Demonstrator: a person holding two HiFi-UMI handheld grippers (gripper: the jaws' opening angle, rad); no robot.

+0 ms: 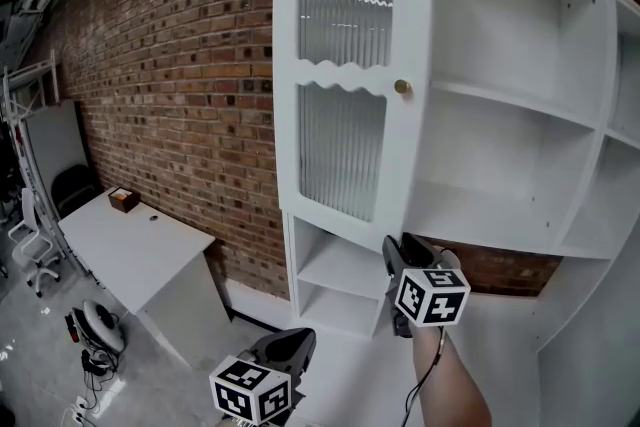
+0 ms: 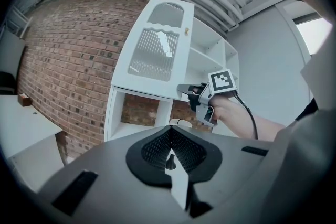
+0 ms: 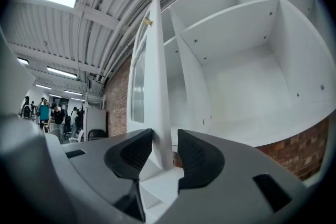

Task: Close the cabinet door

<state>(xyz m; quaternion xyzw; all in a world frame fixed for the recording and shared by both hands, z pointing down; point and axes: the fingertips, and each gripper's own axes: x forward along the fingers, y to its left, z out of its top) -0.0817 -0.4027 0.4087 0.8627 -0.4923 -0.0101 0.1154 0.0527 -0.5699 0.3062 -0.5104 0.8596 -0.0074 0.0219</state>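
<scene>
cabinet door: tall white cabinet door (image 1: 345, 75) with two ribbed glass panes, the upper one arched, swung out from the cabinet front, so the shelves beside it lie open to view
door knob: small round brass knob (image 1: 402, 87) near the door's free edge, about halfway up, well above both tongs
cabinet: white open-shelved cabinet (image 1: 520, 105) against the wall; two small open compartments sit below the door
right tongs: right tongs (image 3: 165, 155) raised to the door's bottom corner on its free edge, released and straddling that edge; the door (image 3: 157, 113) runs edge-on between the two dark pads, one pad against its face and a thin gap showing at the other
right tongs, head view: just under the door's lower right corner, the marker cube toward the camera, a bare forearm (image 1: 455, 385) behind it
left tongs: left tongs (image 2: 170, 155) clenched with nothing between them, low and well apart from the door, pointing up towards the cabinet
left tongs, head view: left tongs (image 1: 290, 347) at the bottom of the picture, below the lower compartments
wall: red brick wall (image 1: 170, 95) behind and to the left of the cabinet
bench: white bench (image 1: 130, 245) against the brick wall, left of the cabinet, with a small brown box (image 1: 124, 199) at its far end
</scene>
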